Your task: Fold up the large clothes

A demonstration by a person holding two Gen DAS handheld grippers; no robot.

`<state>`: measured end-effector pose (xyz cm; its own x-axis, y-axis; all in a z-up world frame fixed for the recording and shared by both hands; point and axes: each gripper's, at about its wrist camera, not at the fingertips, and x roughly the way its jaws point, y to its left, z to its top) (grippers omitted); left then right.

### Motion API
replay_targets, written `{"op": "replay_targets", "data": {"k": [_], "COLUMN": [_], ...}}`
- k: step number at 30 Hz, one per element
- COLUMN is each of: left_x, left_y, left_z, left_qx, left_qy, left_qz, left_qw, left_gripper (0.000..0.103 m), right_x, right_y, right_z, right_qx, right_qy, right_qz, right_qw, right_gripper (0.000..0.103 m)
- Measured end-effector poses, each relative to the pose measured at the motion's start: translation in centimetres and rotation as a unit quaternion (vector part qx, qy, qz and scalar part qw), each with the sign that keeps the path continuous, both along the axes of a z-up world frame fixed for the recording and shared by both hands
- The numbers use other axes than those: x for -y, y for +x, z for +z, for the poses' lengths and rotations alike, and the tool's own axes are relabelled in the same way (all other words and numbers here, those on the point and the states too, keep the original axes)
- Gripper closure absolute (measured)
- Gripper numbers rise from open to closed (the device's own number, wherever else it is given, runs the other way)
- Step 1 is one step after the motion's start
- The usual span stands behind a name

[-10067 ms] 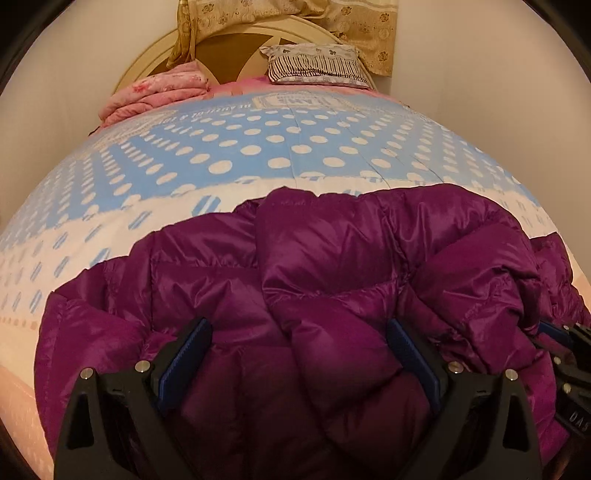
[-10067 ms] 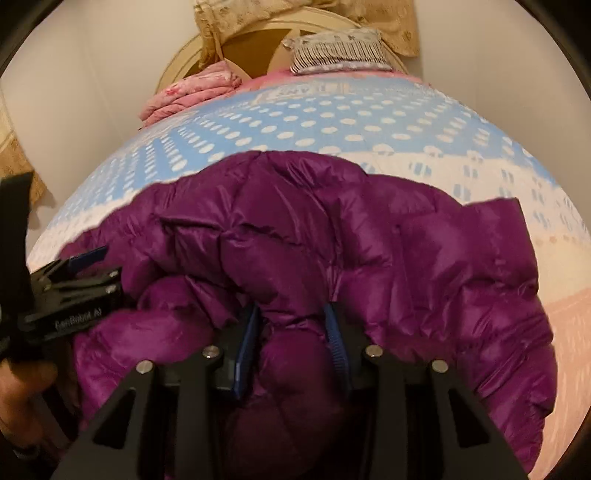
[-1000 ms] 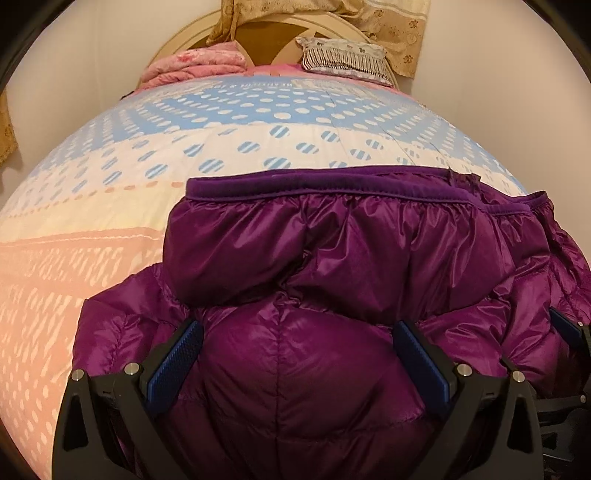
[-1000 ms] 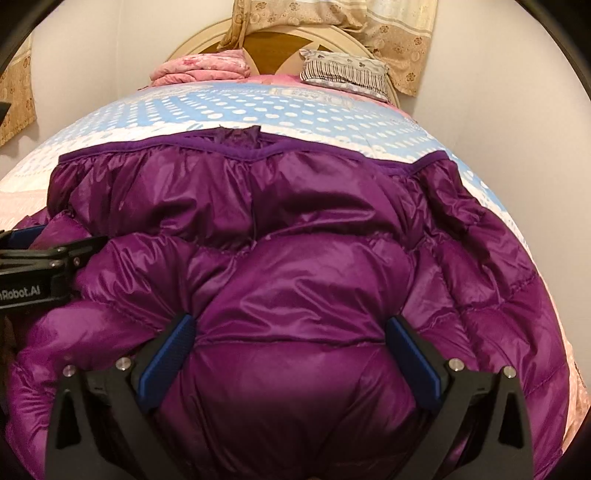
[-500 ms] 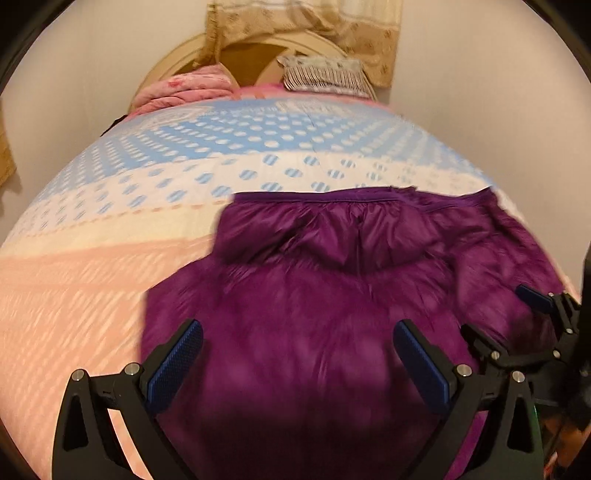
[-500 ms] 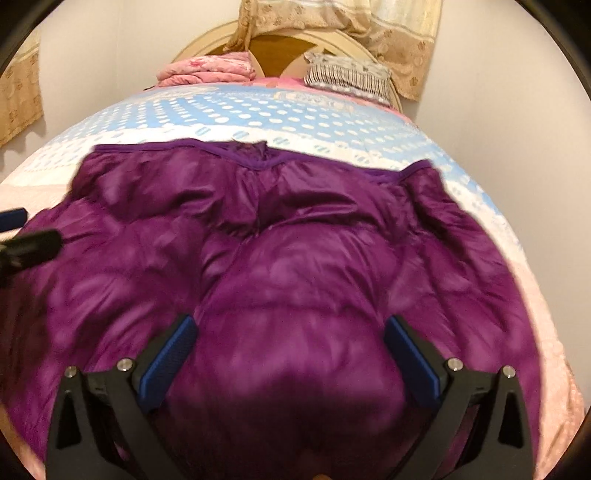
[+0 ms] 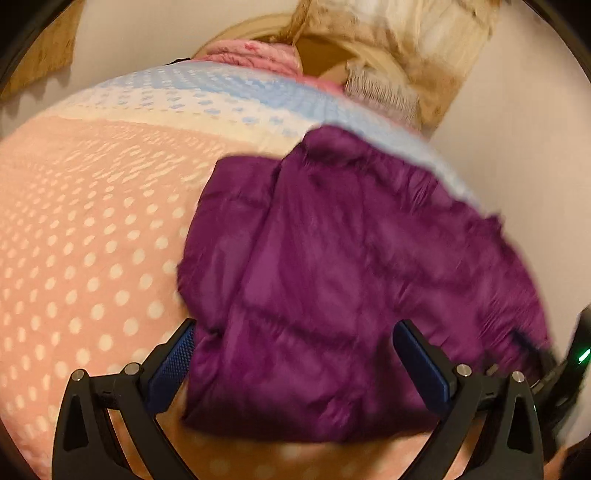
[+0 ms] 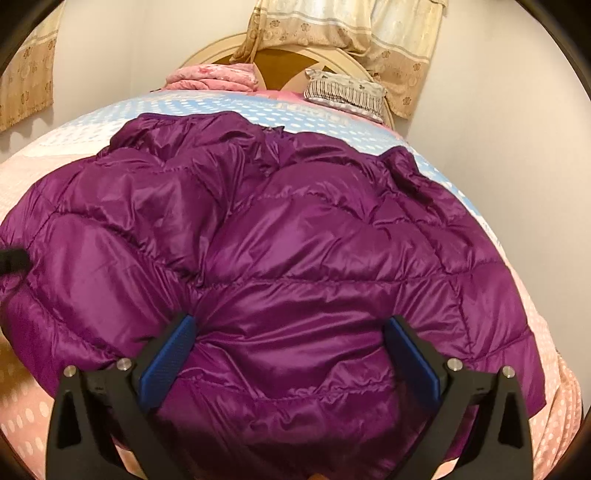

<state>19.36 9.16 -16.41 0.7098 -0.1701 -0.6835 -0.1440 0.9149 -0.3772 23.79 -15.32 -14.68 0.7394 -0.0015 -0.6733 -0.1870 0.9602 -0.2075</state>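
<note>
A shiny purple quilted down jacket (image 8: 295, 251) lies spread on the bed, folded into a broad puffy bundle. The left wrist view shows the same purple jacket (image 7: 351, 280), blurred by motion, right of centre. My left gripper (image 7: 293, 354) is open above the jacket's near left edge, with nothing between its blue pads. My right gripper (image 8: 290, 347) is open too, its fingers (image 8: 170, 350) wide apart over the jacket's near part. The other tool's dark body (image 7: 569, 365) shows at the right edge of the left wrist view.
The bed cover (image 7: 92, 229) is pink with white dots near me and blue and white farther off. A folded pink blanket (image 8: 212, 77) and a striped pillow (image 8: 345, 92) lie at the headboard. Walls stand close on the right; curtains (image 8: 399, 33) hang behind.
Both grippers have pulled back from the jacket and stay open. The left view has swung left, so the jacket now sits to its right. The jacket has settled lower and flatter on the bed.
</note>
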Motion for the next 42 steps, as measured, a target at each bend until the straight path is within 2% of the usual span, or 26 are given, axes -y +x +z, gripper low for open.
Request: {"op": "replay_targets", "data": {"k": [1,2,6,7,8,11,17,22,24,27,30,32,33,35,38,40,42], "left_x": [0.1,0.4,1.9,1.8,1.4,0.1,-3.5,-6.1,-6.7,-6.7,-4.6,-1.6,-0.2,3.6,10.0,15.2,18.9], "left_y": [0.2,0.3,0.3,0.4,0.2,-0.3,-2.0,-3.8,-4.2,-4.4,-4.0,-3.4,-3.1,-2.3,-0.9,0.0,0.7], "left_z": [0.5,0.8,2.0,2.0,2.2,3.1,4.4,6.9,8.2,10.7,12.9,14.3,14.8,16.0,16.6,16.1,14.9], "left_qx": [0.017,0.023,0.053,0.057,0.064,0.091,0.111,0.134,0.139,0.153,0.169,0.186,0.193,0.210,0.220,0.223,0.217], "left_qy": [-0.024,-0.029,-0.018,-0.015,-0.005,-0.001,-0.019,-0.012,0.005,0.033,0.055,0.068,0.073,0.089,0.123,0.154,0.173], "left_qz": [-0.016,-0.021,-0.064,-0.067,-0.061,-0.059,-0.047,-0.020,-0.015,-0.017,-0.040,-0.069,-0.084,-0.124,-0.184,-0.235,-0.274], "left_qw": [0.9994,0.9991,0.9963,0.9961,0.9961,0.9942,0.9926,0.9907,0.9902,0.9876,0.9833,0.9779,0.9748,0.9657,0.9500,0.9334,0.9211], "left_gripper": [0.011,0.031,0.063,0.090,0.095,0.097,0.098,0.098,0.098,0.098,0.098,0.098,0.098,0.098,0.098,0.098,0.098], "right_x": [0.0,0.1,-0.4,-0.6,-0.7,-1.3,-4.1,-10.1,-12.1,-12.5,-9.4,-5.4,-2.1,2.1,10.7,15.1,18.5], "right_y": [0.0,0.0,0.0,0.0,0.0,0.0,0.5,-0.3,-0.4,-0.9,-2.1,-2.6,-2.6,-2.2,-0.9,-0.4,-0.5], "right_z": [0.0,0.0,0.0,-0.1,-0.1,-0.1,0.0,-0.1,0.1,1.5,3.4,4.8,5.8,6.5,6.4,5.9,5.5], "right_qx": [0.000,0.001,0.005,0.005,0.004,0.002,-0.005,0.013,0.011,-0.001,0.015,0.027,0.034,0.037,0.032,0.024,0.019], "right_qy": [-0.001,-0.003,-0.017,-0.018,-0.018,-0.019,-0.028,-0.053,-0.043,0.008,0.031,0.041,0.059,0.076,0.083,0.087,0.109], "right_qz": [0.000,-0.001,-0.005,-0.006,-0.006,-0.003,0.006,0.052,0.080,0.129,0.136,0.114,0.090,0.048,-0.055,-0.113,-0.153], "right_qw": [1.000,1.000,1.000,1.000,1.000,1.000,1.000,0.997,0.996,0.992,0.990,0.992,0.994,0.995,0.995,0.990,0.982], "right_gripper": [0.000,0.000,0.000,0.000,0.000,0.000,0.000,0.000,0.000,0.000,0.000,0.000,0.000,0.000,0.000,0.000,0.000]}}
